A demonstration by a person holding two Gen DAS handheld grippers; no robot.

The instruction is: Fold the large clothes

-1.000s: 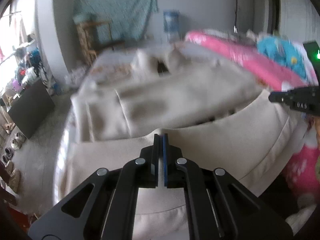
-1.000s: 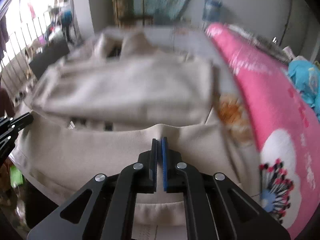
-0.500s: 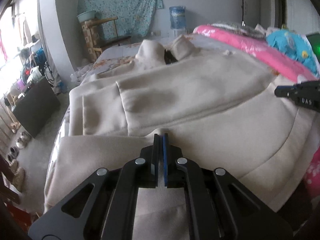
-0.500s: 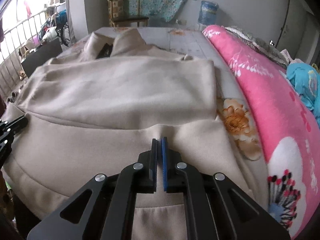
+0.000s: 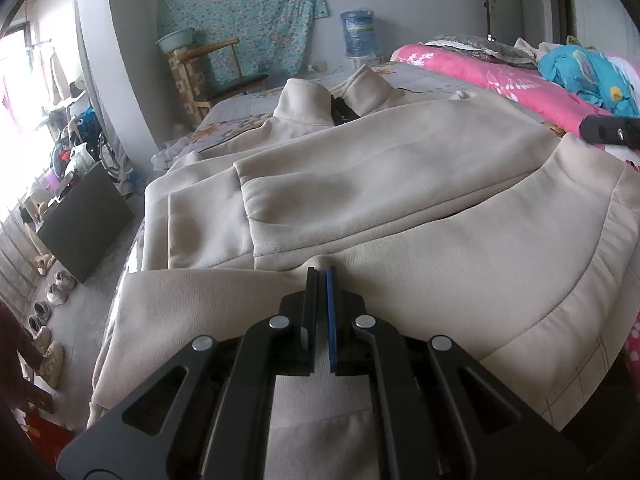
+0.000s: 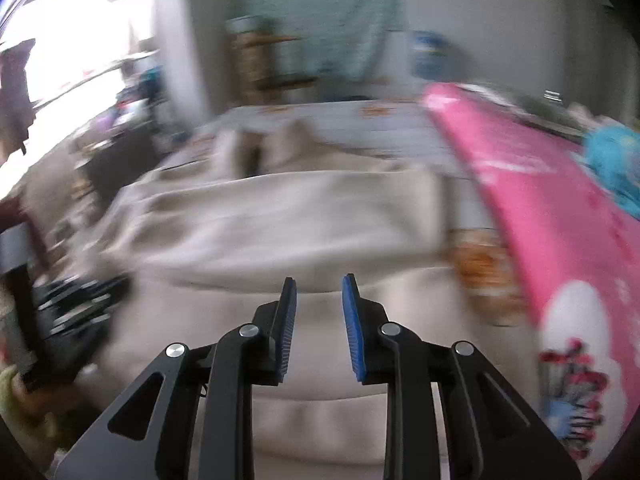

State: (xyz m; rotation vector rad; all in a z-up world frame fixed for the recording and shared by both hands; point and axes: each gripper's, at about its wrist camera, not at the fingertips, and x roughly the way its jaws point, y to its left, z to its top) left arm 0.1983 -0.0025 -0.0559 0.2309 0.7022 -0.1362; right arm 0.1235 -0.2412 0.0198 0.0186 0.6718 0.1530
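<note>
Two grippers: both are working at the near edge of the bed [image 5: 256, 104], where the beige coat's [image 5: 400, 176] hem fold is lying.
Right gripper [image 6: 319, 286]: its blue pads are spreading apart now, having been pinched on the hem half a second ago; no cloth is sitting between them (this view is blurring).
Left gripper [image 5: 321, 276]: pads are pressing together on the hem edge, as before.
Coat: it is lying along the bed, collar at the far end, beside the pink quilt [image 5: 520, 92].
Meaning: the bottom fold is probably being laid down and released.
</note>
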